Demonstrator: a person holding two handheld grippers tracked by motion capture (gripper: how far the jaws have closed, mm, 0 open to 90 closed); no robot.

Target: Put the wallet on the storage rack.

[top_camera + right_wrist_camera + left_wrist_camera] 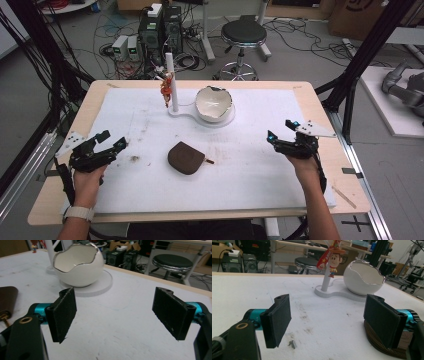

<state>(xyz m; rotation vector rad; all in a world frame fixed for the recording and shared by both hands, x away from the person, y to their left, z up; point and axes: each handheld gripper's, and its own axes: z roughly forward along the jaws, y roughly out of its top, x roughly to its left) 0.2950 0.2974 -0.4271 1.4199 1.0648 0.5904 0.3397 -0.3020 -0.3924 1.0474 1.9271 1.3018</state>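
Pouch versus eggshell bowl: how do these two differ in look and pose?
The brown pouch is dark, while the eggshell bowl is white with a silvery jagged rim. The pouch lies flat and low on the white mat; the bowl stands upright and open-topped on the white stand. The pouch sits mid-table between the grippers; the bowl is at the far side beside the post. Both are untouched.

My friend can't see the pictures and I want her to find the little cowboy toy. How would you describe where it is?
Start at the white padded table and look to its far side, where a white stand holds a cracked-egg-shaped white bowl. A thin white post rises from that stand beside the bowl, and the small cowboy figure with a brown hat hangs on it. It is the one colourful thing there.
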